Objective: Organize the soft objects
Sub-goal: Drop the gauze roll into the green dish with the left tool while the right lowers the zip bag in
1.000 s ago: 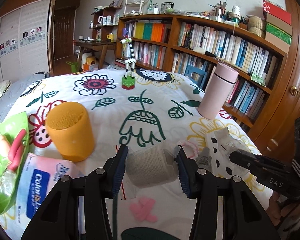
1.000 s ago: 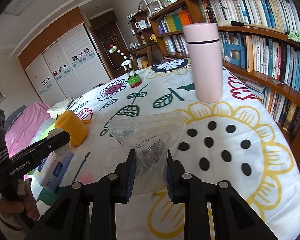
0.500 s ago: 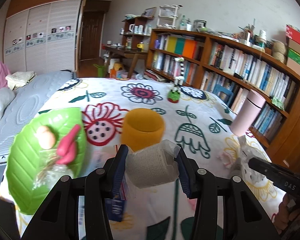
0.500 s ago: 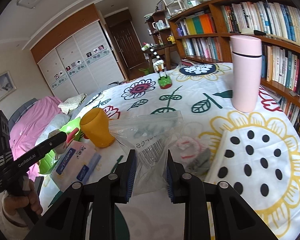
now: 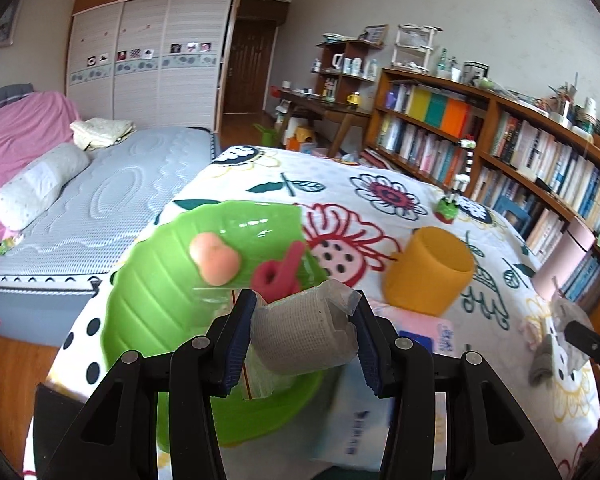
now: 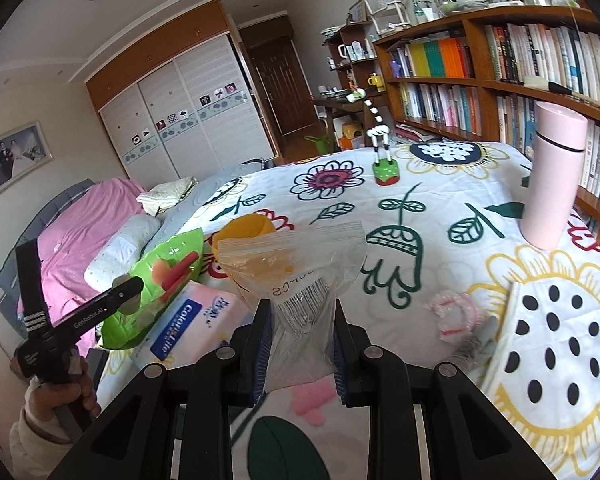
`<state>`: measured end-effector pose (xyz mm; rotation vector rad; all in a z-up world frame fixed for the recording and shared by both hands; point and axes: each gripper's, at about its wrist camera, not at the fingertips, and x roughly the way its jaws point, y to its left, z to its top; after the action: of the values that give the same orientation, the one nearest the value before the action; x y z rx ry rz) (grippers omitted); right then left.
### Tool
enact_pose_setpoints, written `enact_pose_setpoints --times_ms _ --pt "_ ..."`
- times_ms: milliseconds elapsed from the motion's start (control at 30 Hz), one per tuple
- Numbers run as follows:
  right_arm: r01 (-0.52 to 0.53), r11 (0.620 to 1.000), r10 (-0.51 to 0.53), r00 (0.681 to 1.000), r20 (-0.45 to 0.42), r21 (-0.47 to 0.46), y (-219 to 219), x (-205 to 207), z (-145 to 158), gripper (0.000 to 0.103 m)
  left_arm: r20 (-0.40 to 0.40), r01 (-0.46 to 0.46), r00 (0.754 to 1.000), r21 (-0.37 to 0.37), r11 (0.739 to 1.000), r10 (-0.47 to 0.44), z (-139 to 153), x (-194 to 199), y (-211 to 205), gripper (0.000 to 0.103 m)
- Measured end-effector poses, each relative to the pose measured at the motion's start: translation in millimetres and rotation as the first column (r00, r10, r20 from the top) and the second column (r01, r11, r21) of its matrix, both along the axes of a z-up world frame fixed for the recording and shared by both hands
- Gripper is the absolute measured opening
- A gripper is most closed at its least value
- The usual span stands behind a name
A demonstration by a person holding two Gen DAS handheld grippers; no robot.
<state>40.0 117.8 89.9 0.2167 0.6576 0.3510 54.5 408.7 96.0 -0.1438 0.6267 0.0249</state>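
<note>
Jaws of left gripper (image 5: 304, 338) clamped on gauze roll (image 5: 305, 332) above green leaf tray (image 5: 152, 280); right gripper (image 6: 300, 354) pinching zip bag (image 6: 300, 276), seemingly empty. Lower over tray, then release gently.

Green leaf-ribbed tray (image 5: 148, 280); orange cup (image 5: 426, 276); pink flask (image 6: 552, 176); flower-print cloth (image 6: 440, 216).

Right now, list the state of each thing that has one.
Left claw: shut on the gauze roll, above the green plate.
Right claw: shut on the zip bag, held up.
Yellow cup: upright.
Pink bottle: upright, lid on.
Tissue pack: lying flat.
</note>
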Motion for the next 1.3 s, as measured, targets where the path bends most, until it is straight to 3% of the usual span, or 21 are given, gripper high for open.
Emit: enact_pose_setpoints --times_ms 167,233,333,700,800,1300 --pt "-0.035 0.999 0.036 0.999 0.039 -0.024 25 0 10 0.028 -0.009 -0.054 0.998 0.012 0.998 0.054 -7 -1 21 0.052" --pt "-0.052 0.998 0.053 0.997 0.048 -0.037 34 0 11 0.028 -0.010 -0.078 0.997 0.014 0.997 0.078 -10 -2 27 0.061" --pt "-0.091 0.995 0.093 0.994 0.050 -0.046 51 4 13 0.028 0.000 -0.100 0.995 0.009 0.995 0.100 -11 -6 35 0.067" --pt "-0.234 0.967 0.240 0.970 0.049 -0.100 126 26 12 0.028 0.030 -0.146 0.989 0.021 0.989 0.145 -1 -21 62 0.067" --pt "-0.267 0.958 0.271 0.962 0.025 -0.105 146 35 5 0.028 0.041 -0.171 0.985 0.030 0.985 0.170 0 -25 68 0.074" --pt "-0.342 0.930 0.339 0.940 -0.043 -0.138 211 62 -12 0.028 0.062 -0.231 0.971 -0.010 0.973 0.231 9 -31 95 0.075"
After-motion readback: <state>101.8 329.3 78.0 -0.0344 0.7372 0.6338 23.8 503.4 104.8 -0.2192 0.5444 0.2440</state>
